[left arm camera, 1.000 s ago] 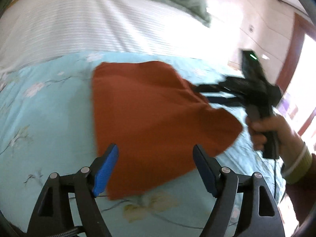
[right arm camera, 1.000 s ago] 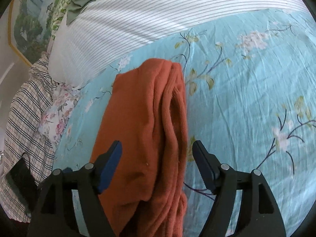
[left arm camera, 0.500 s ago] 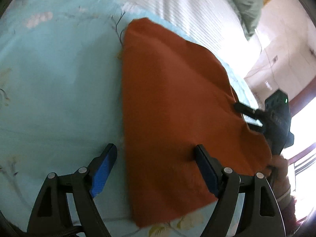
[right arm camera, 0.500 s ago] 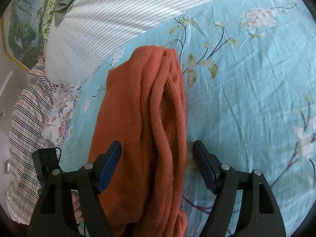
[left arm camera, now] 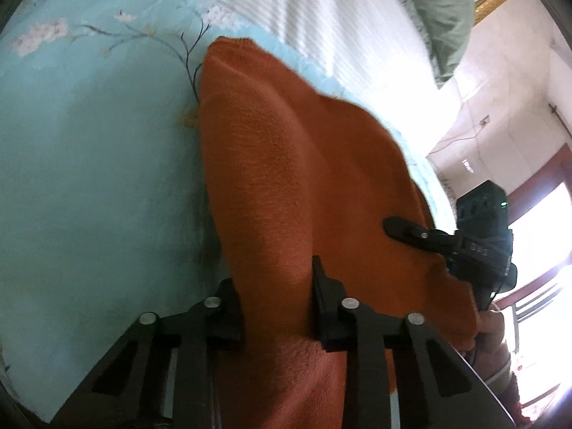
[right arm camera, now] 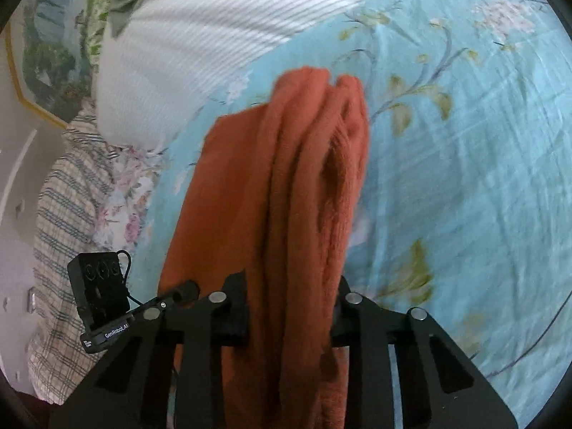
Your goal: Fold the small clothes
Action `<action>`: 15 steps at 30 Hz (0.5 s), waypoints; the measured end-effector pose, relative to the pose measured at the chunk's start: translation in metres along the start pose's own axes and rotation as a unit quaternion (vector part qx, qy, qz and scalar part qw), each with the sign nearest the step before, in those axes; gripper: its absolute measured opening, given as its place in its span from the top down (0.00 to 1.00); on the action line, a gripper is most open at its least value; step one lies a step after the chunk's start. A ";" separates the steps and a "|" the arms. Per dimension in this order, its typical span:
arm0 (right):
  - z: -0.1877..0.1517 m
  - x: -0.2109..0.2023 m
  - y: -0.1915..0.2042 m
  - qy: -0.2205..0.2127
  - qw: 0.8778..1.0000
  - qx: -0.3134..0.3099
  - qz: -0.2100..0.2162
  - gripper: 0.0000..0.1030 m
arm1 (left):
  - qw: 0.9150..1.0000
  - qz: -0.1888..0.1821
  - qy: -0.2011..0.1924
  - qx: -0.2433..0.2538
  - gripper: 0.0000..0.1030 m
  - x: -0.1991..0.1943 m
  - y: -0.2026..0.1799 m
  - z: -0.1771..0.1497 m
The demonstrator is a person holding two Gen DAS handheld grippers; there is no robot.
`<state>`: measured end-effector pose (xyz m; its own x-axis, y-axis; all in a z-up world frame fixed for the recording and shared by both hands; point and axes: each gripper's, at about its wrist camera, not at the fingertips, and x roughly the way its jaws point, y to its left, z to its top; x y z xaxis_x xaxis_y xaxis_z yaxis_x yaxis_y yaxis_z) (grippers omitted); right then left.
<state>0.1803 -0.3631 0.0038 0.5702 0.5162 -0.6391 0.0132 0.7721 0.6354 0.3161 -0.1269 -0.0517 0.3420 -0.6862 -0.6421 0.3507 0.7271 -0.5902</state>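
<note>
A rust-orange fleece garment (left arm camera: 293, 186) lies folded on the light blue floral bedspread (left arm camera: 89, 164). My left gripper (left arm camera: 275, 296) is shut on its near edge, the cloth bunched between the jaws. My right gripper (right arm camera: 291, 307) is shut on the thick layered edge of the same garment (right arm camera: 304, 186) at the opposite side. The right gripper also shows in the left wrist view (left arm camera: 422, 234), resting on the cloth's far right edge. The left gripper's body shows in the right wrist view (right arm camera: 103, 296).
A white striped quilt (right arm camera: 200, 35) and a green pillow (left arm camera: 443, 10) lie at the head of the bed. Plaid and floral clothes (right arm camera: 71, 214) are piled at the left of the right wrist view. A wall and doorway (left arm camera: 529, 164) lie beyond the bed.
Both grippers moved forward onto the orange garment and closed on its edges. They were open half a second ago. The cloth now bunches between each pair of jaws.
</note>
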 end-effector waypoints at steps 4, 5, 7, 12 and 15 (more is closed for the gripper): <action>-0.018 0.010 0.034 0.006 0.999 -0.026 0.022 0.72 | 1.000 0.004 -0.018 0.021 0.75 -0.038 -0.009 -0.010; -0.023 0.014 0.042 0.006 0.999 -0.030 0.029 0.72 | 0.999 0.005 -0.022 0.023 0.75 -0.046 -0.009 -0.012; -0.032 0.024 0.060 0.009 0.998 -0.037 0.045 0.73 | 0.999 0.008 -0.032 0.024 0.76 -0.066 -0.008 -0.016; -0.054 0.057 0.103 0.025 0.995 -0.059 0.080 0.73 | 0.997 0.032 -0.062 0.019 0.76 -0.131 0.010 -0.036; -0.065 0.074 0.122 0.034 0.992 -0.069 0.095 0.73 | 0.995 0.053 -0.077 0.018 0.76 -0.163 0.021 -0.049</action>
<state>0.1708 -0.2061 0.0059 0.4950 0.6776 -0.5439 -0.2052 0.6994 0.6846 0.2246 0.0014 0.0165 0.5075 -0.6032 -0.6153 0.3360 0.7961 -0.5033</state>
